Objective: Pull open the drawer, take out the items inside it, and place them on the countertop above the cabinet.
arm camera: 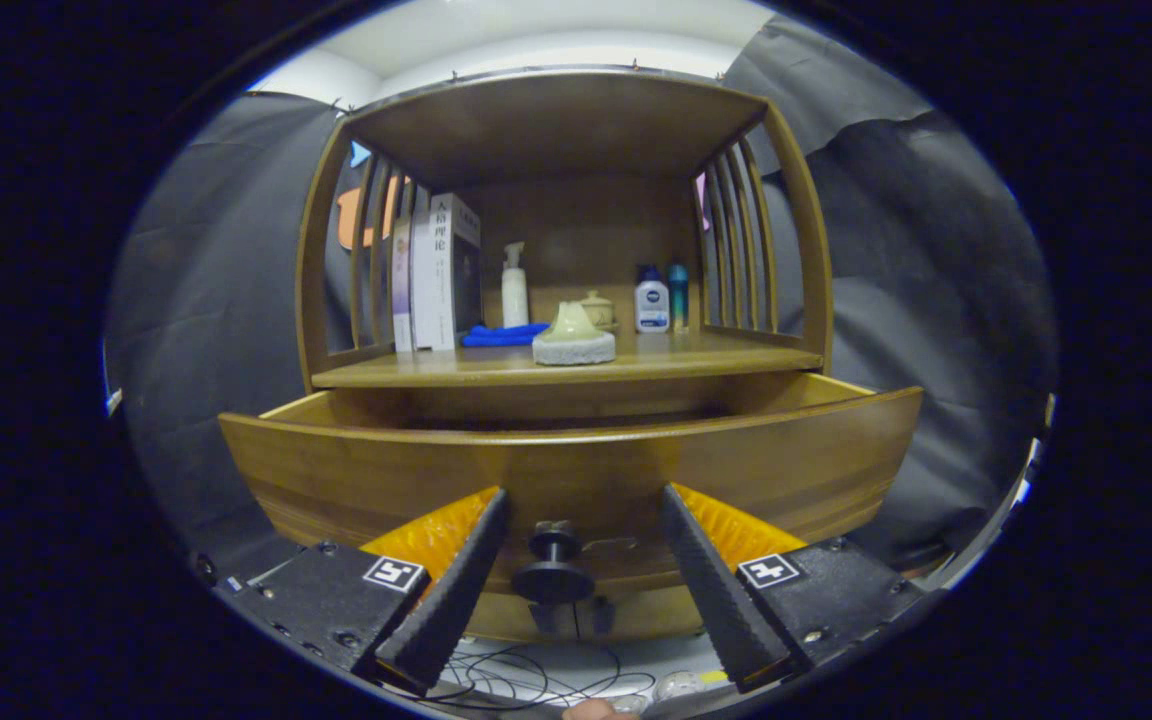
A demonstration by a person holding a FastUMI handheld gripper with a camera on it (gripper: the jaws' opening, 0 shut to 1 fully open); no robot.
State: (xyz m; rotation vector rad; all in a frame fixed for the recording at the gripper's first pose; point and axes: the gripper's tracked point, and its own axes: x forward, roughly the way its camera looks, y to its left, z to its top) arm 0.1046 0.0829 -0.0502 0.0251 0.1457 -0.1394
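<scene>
A wooden cabinet has its drawer (576,465) pulled out toward me, the curved front panel just beyond my fingers. A dark round knob (553,572) sticks out from the drawer front, between my fingers but untouched. My gripper (584,500) is open, its fingers spread wide either side of the knob. The drawer's inside is hidden behind its front panel. The countertop (576,365) above the drawer carries a pale green and white scrubbing pad (574,338) near its front edge.
On the countertop stand several books (433,275) at the left, a white pump bottle (515,287), a blue cloth (502,335), a small lidded jar (597,308) and two small bottles (661,298). Slatted side rails and a roof enclose the shelf. Cables lie on the floor below.
</scene>
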